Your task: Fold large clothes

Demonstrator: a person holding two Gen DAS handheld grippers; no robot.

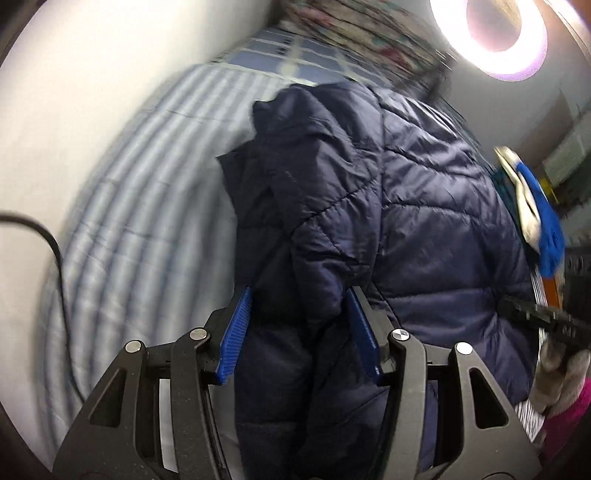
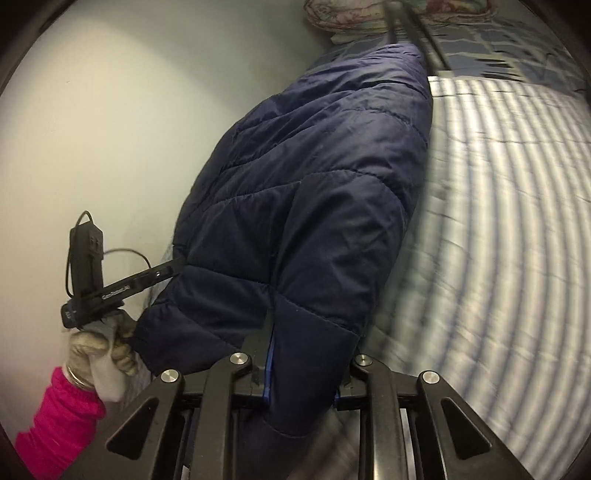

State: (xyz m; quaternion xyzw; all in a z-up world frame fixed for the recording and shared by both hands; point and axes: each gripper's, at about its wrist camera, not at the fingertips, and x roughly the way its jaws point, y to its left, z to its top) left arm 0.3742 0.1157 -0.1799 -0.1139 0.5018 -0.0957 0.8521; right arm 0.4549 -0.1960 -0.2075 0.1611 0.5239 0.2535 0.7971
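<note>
A navy quilted jacket (image 1: 424, 206) hangs above a bed, bunched lengthwise. My left gripper (image 1: 300, 295) is shut on a thick fold of it, blue pads (image 1: 234, 332) pressing both sides. In the right wrist view the same jacket (image 2: 314, 166) runs away from me, and my right gripper (image 2: 306, 343) is shut on its lower edge; one blue pad (image 2: 269, 365) shows, the other is hidden under fabric. The left gripper (image 2: 110, 288) appears there at the left, held by a gloved hand (image 2: 103, 350) in a pink sleeve. The right gripper's body (image 1: 546, 321) shows at the right edge of the left wrist view.
The bed has a blue-and-white striped quilt (image 2: 498, 184) under the jacket. A floral pillow (image 1: 351, 33) lies at its far end. A bright ring light (image 1: 495, 37) and a blue-and-white cloth (image 1: 535, 210) are on the right. A pale wall (image 2: 110, 110) runs beside the bed.
</note>
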